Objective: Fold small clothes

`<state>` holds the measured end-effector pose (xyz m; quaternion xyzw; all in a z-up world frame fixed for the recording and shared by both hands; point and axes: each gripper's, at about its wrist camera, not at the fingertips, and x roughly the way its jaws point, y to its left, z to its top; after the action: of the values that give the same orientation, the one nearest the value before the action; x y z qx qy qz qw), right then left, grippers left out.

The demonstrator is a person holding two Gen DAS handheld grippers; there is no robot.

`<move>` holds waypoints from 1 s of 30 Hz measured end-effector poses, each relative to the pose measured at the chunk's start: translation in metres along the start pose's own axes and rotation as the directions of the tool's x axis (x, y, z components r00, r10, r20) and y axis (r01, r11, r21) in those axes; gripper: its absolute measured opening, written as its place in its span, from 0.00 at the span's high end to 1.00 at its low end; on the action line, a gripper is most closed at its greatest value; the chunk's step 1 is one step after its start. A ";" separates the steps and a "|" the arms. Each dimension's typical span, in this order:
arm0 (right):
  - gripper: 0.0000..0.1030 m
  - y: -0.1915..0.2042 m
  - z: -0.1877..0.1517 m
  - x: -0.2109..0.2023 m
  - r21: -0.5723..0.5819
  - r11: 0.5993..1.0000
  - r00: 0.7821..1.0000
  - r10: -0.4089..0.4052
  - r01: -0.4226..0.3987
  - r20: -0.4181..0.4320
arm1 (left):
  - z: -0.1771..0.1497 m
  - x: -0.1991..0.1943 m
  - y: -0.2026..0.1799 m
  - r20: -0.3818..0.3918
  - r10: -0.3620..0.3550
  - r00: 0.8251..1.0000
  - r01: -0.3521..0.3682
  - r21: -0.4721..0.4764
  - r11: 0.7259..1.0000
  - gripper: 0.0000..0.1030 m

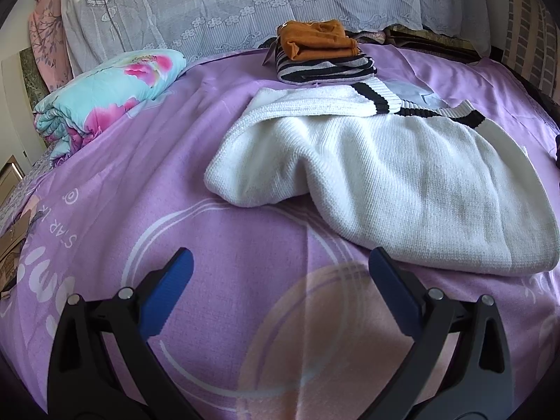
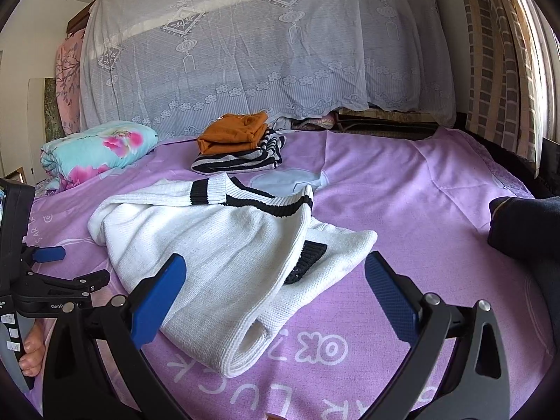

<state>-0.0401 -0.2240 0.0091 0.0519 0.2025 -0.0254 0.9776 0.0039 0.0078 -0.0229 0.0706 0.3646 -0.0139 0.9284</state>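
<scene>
A white knit sweater (image 1: 395,182) with black-striped cuffs lies partly folded on the purple bedsheet (image 1: 175,182). One sleeve is laid across its top. My left gripper (image 1: 280,262) hovers open just in front of the sweater's near edge, holding nothing. In the right wrist view the sweater (image 2: 217,252) spreads under my open right gripper (image 2: 276,266), whose blue pads (image 2: 157,301) sit above its lower hem. The left gripper (image 2: 70,266) shows at the left edge, held by a hand (image 2: 33,353). Behind lies a stack: an orange garment (image 2: 232,133) on a striped one (image 2: 241,159).
A rolled floral quilt (image 1: 105,94) lies at the back left. White lace fabric (image 2: 245,52) covers the headboard area. A dark garment (image 2: 525,227) sits at the right edge of the bed. A brick-patterned curtain (image 2: 497,70) hangs on the right.
</scene>
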 end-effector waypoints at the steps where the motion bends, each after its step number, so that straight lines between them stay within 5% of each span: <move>1: 0.01 0.000 0.000 0.000 0.000 1.000 1.000 0.000 0.000 0.000 | -0.001 0.000 0.000 -0.001 0.000 1.000 0.000 0.000 1.000 0.02; 30: 0.01 -0.005 -0.001 0.000 0.006 1.000 1.000 0.000 0.000 -0.002 | -0.002 0.002 0.000 -0.010 -0.001 1.000 0.001 -0.003 1.000 0.02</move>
<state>-0.0408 -0.2291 0.0078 0.0551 0.2036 -0.0259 0.9772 0.0040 0.0087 -0.0263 0.0692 0.3693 -0.0137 0.9266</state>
